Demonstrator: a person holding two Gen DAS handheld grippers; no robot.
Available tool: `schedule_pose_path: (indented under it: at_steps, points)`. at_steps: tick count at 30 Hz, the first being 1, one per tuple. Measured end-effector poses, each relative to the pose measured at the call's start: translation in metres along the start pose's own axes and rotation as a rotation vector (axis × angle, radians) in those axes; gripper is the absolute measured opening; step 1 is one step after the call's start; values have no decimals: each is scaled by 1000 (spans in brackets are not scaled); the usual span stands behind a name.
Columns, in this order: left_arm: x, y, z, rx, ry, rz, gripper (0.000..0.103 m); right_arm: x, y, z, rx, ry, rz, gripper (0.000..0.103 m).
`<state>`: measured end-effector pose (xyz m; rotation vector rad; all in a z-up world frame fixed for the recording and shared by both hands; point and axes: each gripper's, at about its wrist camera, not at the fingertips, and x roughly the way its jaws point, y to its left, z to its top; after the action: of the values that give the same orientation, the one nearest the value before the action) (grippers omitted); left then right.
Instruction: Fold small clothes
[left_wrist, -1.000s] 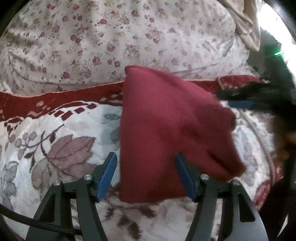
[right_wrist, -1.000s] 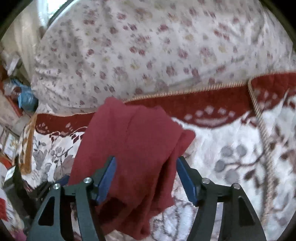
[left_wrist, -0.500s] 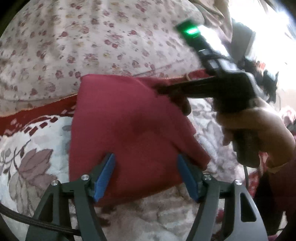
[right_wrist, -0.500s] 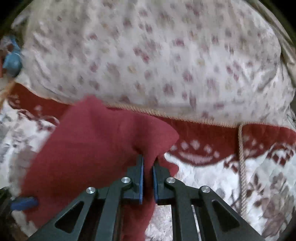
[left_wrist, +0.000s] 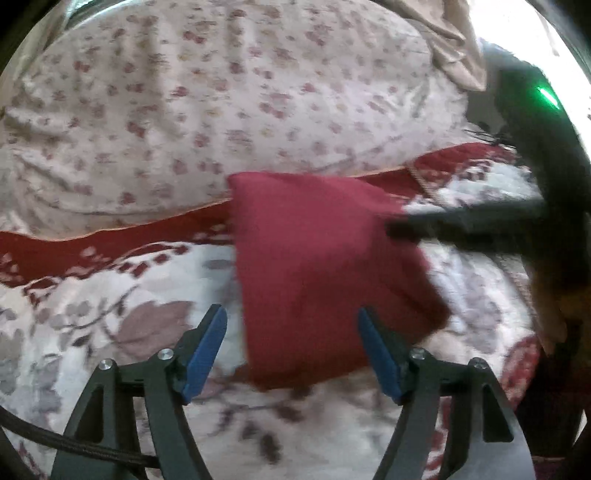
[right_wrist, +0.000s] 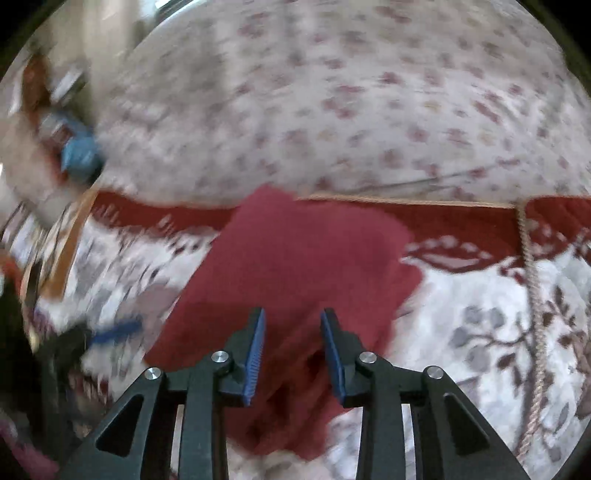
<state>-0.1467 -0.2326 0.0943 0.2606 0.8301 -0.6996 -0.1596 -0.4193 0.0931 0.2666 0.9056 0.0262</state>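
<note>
Left wrist view: we see our left gripper (left_wrist: 291, 347) with its 2 blue-padded fingers (left_wrist: 205, 350) spread wide and nothing between them. Just ahead of it lies the red cloth (left_wrist: 317, 266), folded into a rough block on the patterned bedspread (left_wrist: 110, 325). The near edge of the cloth sits between the 2 fingers and a little beyond their tips; whether the right pad touches it we cannot tell, because the picture is blurred. Beyond the cloth, further from the gripper, a dark red border band (left_wrist: 110, 240) runs across the bedspread, and past that rises a pale quilt with small flowers (left_wrist: 221, 103). Off to the right of our fingers, the dark body of the other tool (left_wrist: 480, 229) reaches in level toward the far right corner of the cloth, with a green light (left_wrist: 546, 98) glowing above it.

From the right wrist view, our right gripper (right_wrist: 291, 345) has its fingers (right_wrist: 255, 350) parted to a narrow gap, holding nothing. The red cloth (right_wrist: 295, 266) lies directly under and ahead of them, stretching away toward the red border (right_wrist: 461, 221) and the flowered quilt (right_wrist: 351, 110). A twisted cord (right_wrist: 532, 280) runs along the bedspread (right_wrist: 480, 332) to the right of this gripper. To its left we make out a blurred blue pad (right_wrist: 114, 330) of the other tool near the cloth's left edge.
</note>
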Motion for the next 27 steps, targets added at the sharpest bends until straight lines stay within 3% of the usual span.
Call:
schedule_pose_path:
  at_steps: [3,6,8,10,16,20,27]
  points:
    - [10,16,-4,-48,25,35,73,17,20,-23,-88,59,-77,33]
    - [26,26,-12,-88,83,41,73,28,8,-47,-60,92,-173,29]
    - [32,28,-15,-117,101,23,73,26,-7,-60,26,49,-120,27]
    - [33,27,-14,-124,94,26,73,24,-8,-62,35,38,-121,27]
    - [22,28,-10,-135,47,49,73,-4,-2,-58,67,21,-88,33]
    - [24,33,-5,-163,40,53,74,-18,6,-40,72,-54,-87,51]
    - [34,38,-2,-178,51,64,75,16,15,-11,42,-60,-158,52]
